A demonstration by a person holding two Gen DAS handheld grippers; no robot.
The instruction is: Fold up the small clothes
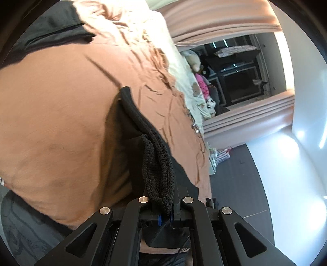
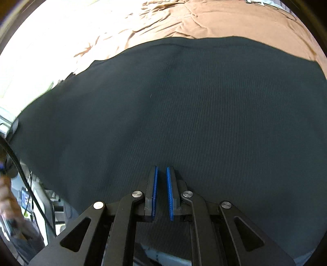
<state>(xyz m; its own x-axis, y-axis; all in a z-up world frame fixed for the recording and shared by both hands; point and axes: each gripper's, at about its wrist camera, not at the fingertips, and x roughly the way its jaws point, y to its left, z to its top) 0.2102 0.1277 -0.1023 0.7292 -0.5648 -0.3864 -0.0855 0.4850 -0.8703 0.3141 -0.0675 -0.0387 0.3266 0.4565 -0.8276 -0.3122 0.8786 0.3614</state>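
You are working over a brown bedsheet [image 2: 235,20] where the dark garment [image 2: 173,112] is lying spread. Your left gripper [image 1: 161,206] is pinching its bunched knit edge; your right gripper [image 2: 161,188] is hovering slightly parted, holding nothing.

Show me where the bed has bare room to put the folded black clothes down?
The brown bedsheet lies bare beyond the far edge of the black garment. In the left wrist view, a broad bare patch sits left of the black fabric held by the left hand-held gripper. Crowded: the bed's far end, with toys.
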